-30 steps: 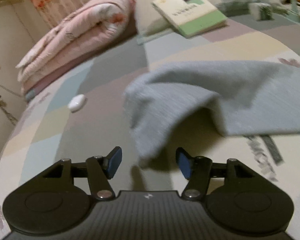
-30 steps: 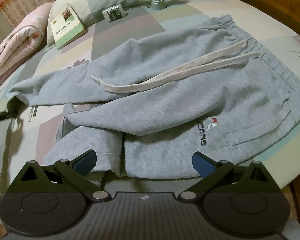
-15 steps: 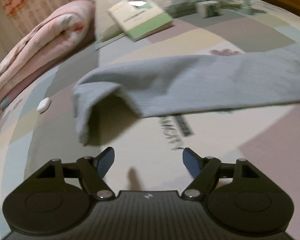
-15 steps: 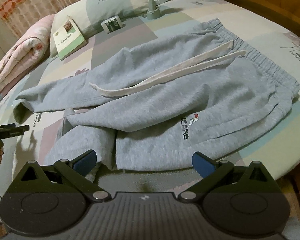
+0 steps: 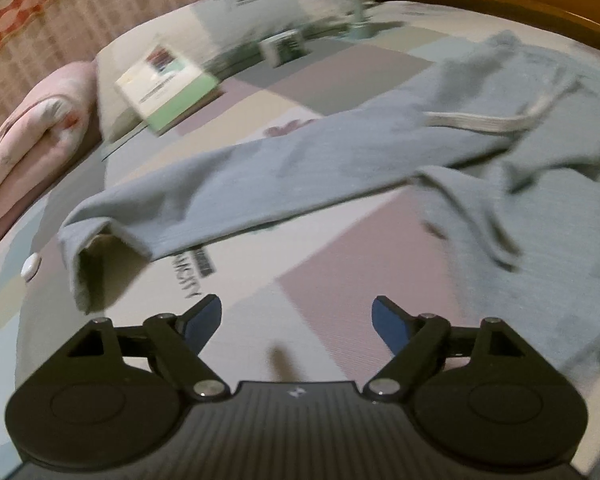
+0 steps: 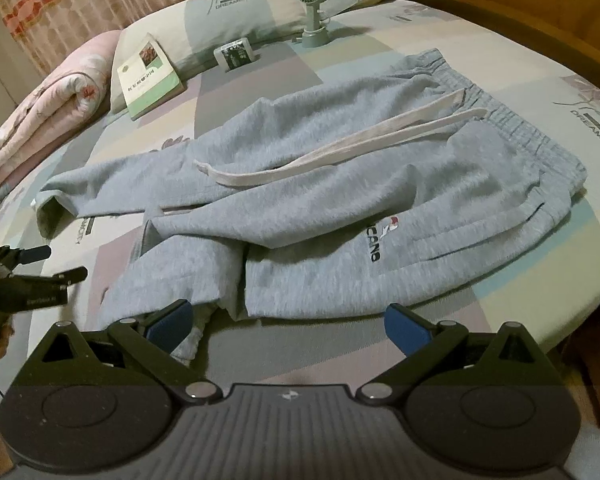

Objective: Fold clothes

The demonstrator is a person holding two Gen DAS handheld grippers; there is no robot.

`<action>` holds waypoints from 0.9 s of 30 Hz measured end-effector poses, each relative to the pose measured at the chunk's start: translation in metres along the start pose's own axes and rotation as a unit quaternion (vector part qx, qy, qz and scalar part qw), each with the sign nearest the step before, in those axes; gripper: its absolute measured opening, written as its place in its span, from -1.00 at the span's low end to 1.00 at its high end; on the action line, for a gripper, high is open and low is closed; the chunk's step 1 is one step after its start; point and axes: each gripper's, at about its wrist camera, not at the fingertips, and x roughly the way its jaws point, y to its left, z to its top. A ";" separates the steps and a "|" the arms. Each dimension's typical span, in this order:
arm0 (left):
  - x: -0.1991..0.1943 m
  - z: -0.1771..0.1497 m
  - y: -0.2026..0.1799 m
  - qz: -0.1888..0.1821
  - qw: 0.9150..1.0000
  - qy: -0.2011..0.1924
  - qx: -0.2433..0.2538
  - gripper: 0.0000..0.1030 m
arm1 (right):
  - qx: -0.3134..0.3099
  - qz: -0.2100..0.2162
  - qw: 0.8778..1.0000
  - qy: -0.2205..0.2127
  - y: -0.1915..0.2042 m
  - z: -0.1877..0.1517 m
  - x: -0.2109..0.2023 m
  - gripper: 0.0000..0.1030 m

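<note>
1. Grey sweatpants [image 6: 340,184] lie spread across the middle of a bed [image 6: 520,76] covered in a pastel patchwork sheet. The waistband sits toward the far right. One leg stretches away to the left, and its cuff [image 5: 80,256] is curled up off the sheet.
2. The other leg is bunched and folded over itself at the near edge of the bed, just beyond the right gripper.
3. A long cream drawstring [image 6: 340,148] runs from the waistband diagonally across the top of the pants. A small dark logo [image 6: 380,240] with a red mark is printed near the hip.
4. The right gripper [image 6: 288,322] is held at the near edge of the bed with its blue-padded jaws spread wide and nothing between them. Its left pad is just in front of the bunched leg fabric; whether it touches cannot be told.
5. The left gripper [image 5: 296,318] is over bare sheet between the two legs, jaws also spread wide and holding nothing. From the right wrist view it shows at the far left [image 6: 44,264].
6. Farther off, near the pillow [image 6: 240,12]: a green and white book [image 6: 150,76], a small green desk fan [image 6: 312,0] and a small dark box [image 6: 236,54].
7. A rolled pink quilt [image 6: 52,108] lies at the far left. A small white oval object [image 5: 31,267] rests on the sheet beside the curled cuff.
</note>
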 end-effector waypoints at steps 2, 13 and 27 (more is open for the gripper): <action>-0.011 -0.002 -0.010 -0.012 1.000 -0.006 0.005 0.63 | 0.000 0.000 1.000 0.003 0.003 -0.002 -0.001 1.00; -0.061 -0.011 -0.050 -0.058 0.998 -0.038 0.004 0.72 | -0.005 0.011 1.000 0.000 0.018 -0.017 -0.016 1.00; -0.050 0.003 -0.113 -0.097 0.993 -0.061 0.007 0.72 | 0.028 0.015 0.999 -0.029 0.005 -0.025 -0.038 1.00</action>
